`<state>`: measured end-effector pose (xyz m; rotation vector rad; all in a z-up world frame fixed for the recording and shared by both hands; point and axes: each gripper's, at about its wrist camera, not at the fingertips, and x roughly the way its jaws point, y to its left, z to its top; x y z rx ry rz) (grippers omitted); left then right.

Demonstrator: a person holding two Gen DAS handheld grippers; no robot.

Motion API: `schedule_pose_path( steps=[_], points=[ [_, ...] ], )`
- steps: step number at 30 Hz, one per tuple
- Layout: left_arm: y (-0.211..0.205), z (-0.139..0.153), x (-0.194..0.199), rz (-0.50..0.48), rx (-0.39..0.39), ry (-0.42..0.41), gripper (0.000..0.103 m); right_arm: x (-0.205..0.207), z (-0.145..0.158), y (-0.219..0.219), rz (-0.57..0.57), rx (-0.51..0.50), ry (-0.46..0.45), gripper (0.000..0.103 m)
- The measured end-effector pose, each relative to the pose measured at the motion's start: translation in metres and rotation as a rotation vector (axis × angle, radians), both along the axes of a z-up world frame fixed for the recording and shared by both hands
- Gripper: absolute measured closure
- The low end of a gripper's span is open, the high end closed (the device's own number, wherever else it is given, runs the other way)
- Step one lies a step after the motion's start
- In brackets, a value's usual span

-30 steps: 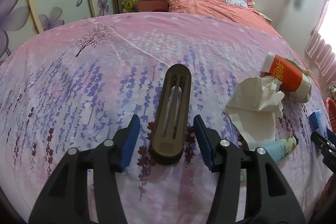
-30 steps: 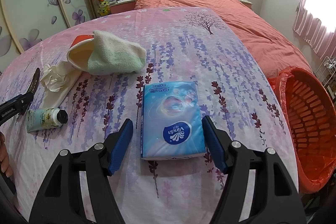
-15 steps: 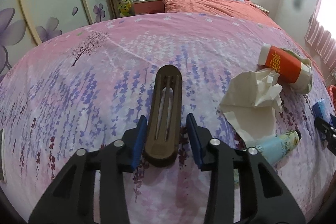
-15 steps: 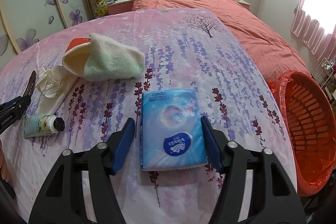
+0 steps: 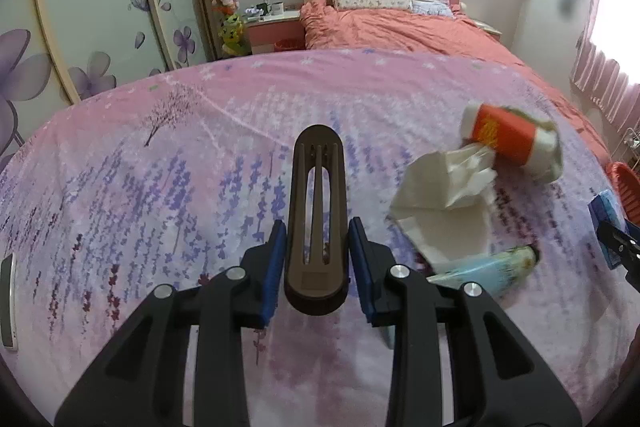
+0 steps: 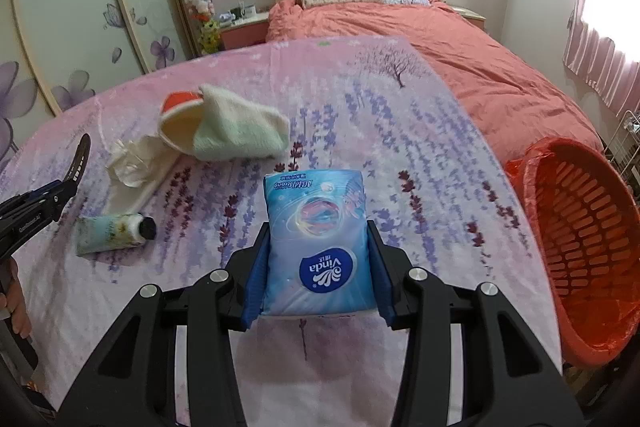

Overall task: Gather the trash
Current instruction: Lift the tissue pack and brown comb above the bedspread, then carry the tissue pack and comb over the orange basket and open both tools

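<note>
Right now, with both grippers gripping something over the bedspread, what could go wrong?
The right gripper has just closed on the soft tissue pack; it may squash and slip on the way to the orange basket. The left gripper pinches the long brown comb near one end, so it might pivot or drop. The crumpled tissue lies nearby and could be dragged.

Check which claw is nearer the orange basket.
Right. The right claw, shut on the tissue pack, is beside the orange basket; the left claw, holding the brown comb, sits further away.
</note>
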<state>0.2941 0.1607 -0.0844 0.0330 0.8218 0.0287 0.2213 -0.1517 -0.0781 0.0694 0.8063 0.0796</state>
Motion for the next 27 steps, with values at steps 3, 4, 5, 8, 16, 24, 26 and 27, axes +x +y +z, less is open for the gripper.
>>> schedule_pose_path(
  steps=[3, 4, 5, 8, 16, 24, 26, 27],
  points=[
    [-0.007, 0.017, -0.008, -0.015, -0.007, -0.026, 0.071, -0.009, 0.016, -0.008, -0.006, 0.018, -0.039, 0.058],
    [-0.011, 0.023, -0.011, -0.023, -0.008, -0.037, 0.071, -0.011, 0.019, -0.011, -0.008, 0.024, -0.049, 0.058],
    [-0.015, 0.029, -0.013, -0.032, -0.011, -0.046, 0.071, -0.015, 0.026, -0.017, -0.012, 0.036, -0.07, 0.058],
    [-0.035, 0.05, -0.024, -0.073, -0.028, -0.082, 0.071, -0.026, 0.043, -0.029, -0.025, 0.058, -0.12, 0.058],
    [-0.104, 0.088, -0.05, -0.212, -0.079, -0.147, 0.071, -0.062, 0.081, -0.073, -0.114, 0.061, -0.256, 0.058],
    [-0.198, 0.104, -0.061, -0.389, -0.138, -0.162, 0.071, -0.08, 0.091, -0.127, -0.229, 0.055, -0.31, 0.057],
    [-0.22, 0.105, -0.063, -0.43, -0.157, -0.158, 0.071, -0.083, 0.091, -0.145, -0.266, 0.058, -0.316, 0.057],
    [-0.238, 0.105, -0.065, -0.465, -0.171, -0.152, 0.071, -0.085, 0.09, -0.152, -0.281, 0.059, -0.316, 0.057]
  ],
)
